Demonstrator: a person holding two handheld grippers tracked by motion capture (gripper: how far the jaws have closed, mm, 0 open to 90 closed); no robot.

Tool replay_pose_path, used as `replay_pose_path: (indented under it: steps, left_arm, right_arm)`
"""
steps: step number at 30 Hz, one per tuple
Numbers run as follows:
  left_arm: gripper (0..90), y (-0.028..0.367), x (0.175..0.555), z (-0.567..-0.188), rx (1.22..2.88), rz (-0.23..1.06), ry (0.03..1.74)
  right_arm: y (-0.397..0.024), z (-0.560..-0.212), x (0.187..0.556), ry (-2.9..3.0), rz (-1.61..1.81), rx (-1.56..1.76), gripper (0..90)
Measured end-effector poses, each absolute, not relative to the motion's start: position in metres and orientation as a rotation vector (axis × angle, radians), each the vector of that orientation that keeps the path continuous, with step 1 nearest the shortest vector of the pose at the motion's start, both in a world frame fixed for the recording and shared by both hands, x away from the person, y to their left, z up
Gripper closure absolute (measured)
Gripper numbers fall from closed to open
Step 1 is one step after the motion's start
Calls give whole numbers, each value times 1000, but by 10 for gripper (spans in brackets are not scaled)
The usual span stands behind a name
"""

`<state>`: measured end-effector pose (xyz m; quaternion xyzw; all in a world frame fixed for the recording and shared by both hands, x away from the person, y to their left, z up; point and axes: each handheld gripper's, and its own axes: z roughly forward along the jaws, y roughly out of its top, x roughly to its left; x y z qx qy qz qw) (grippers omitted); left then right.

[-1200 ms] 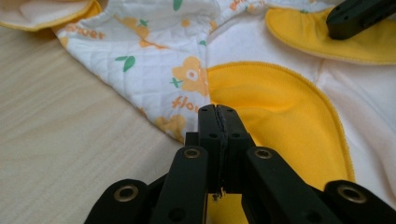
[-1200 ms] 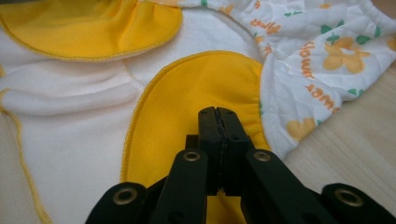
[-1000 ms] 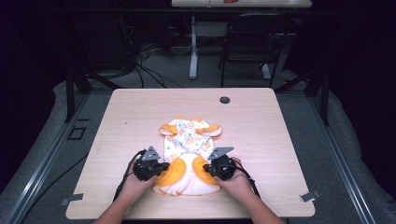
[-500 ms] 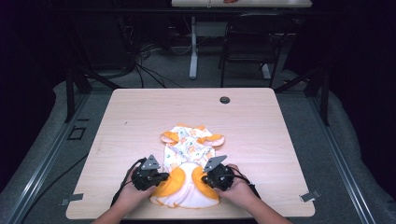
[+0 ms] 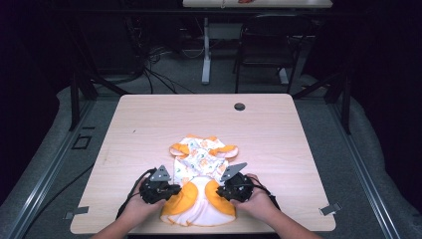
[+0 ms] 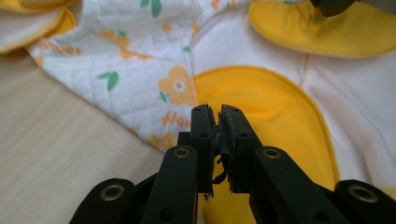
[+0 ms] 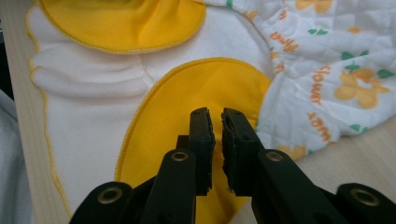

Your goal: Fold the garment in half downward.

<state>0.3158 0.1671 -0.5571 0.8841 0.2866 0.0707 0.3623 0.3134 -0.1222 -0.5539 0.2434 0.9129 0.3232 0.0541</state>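
A small baby garment (image 5: 201, 164), white quilted with flower print and orange-yellow panels, lies flat near the table's front edge. My left gripper (image 5: 173, 190) is at its lower left, tips on the yellow panel (image 6: 280, 112), jaws shut with the cloth (image 6: 140, 70) under them. My right gripper (image 5: 223, 191) mirrors it at the lower right, jaws nearly closed over the other yellow panel (image 7: 187, 102), printed cloth (image 7: 327, 56) beside it. The pinch points are hidden by the jaws. A hand holds each gripper from the bottom.
The wooden table (image 5: 149, 124) has a dark grommet hole (image 5: 239, 106) at the back. The garment's hem reaches close to the front edge (image 5: 199, 229). A chair (image 5: 268, 45) and floor cables (image 5: 154, 74) stand beyond the table.
Both grippers drew back toward the person and the garment slid with them toward the front edge. Little has moved in the last half second.
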Motion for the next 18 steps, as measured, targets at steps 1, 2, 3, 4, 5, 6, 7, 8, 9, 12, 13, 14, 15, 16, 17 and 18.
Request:
replay_pose_path:
  steps: [1,2,3,4,5,6,7,8,9,12,13,14,15,16,17,18]
  left_arm:
    - [831,167,320,-551,2277,187,727]
    - [825,167,324,-545,2271,190,726]
    - [821,167,330,-535,2263,186,720]
    - [817,167,330,-535,2263,186,720]
    - [817,167,336,-528,2255,181,724]
    - [817,167,339,-524,2249,179,727]
    - [815,167,347,-515,2244,191,719]
    - [815,166,351,-511,2243,193,721]
    - [814,166,356,-508,2240,192,720]
    - [814,165,364,-502,2231,209,712]
    - [814,164,369,-499,2235,225,713]
    - [813,164,374,-497,2228,232,720]
    - [813,164,379,-495,2221,231,725]
    - [812,164,385,-494,2216,239,727]
    - [808,165,391,-492,2218,248,733]
    - [803,166,395,-492,2212,234,745]
  right_arm:
    - [-123,-549,315,2787,967,734,816]
    - [-124,-544,318,2789,971,732,814]
    - [-125,-533,322,2794,962,728,811]
    - [-125,-533,322,2794,962,728,811]
    - [-126,-528,324,2799,954,733,809]
    - [-127,-521,328,2797,953,742,806]
    - [-128,-508,336,2790,949,751,806]
    - [-128,-504,339,2784,953,754,806]
    - [-129,-499,344,2774,945,753,806]
    - [-130,-487,356,2763,927,758,805]
    - [-131,-482,362,2760,921,769,800]
    - [-132,-477,371,2765,911,769,795]
    - [-132,-474,377,2753,889,760,793]
    - [-132,-472,385,2748,849,743,793]
    - [-133,-470,392,2747,819,742,793]
    - [-133,-470,399,2737,825,757,793]
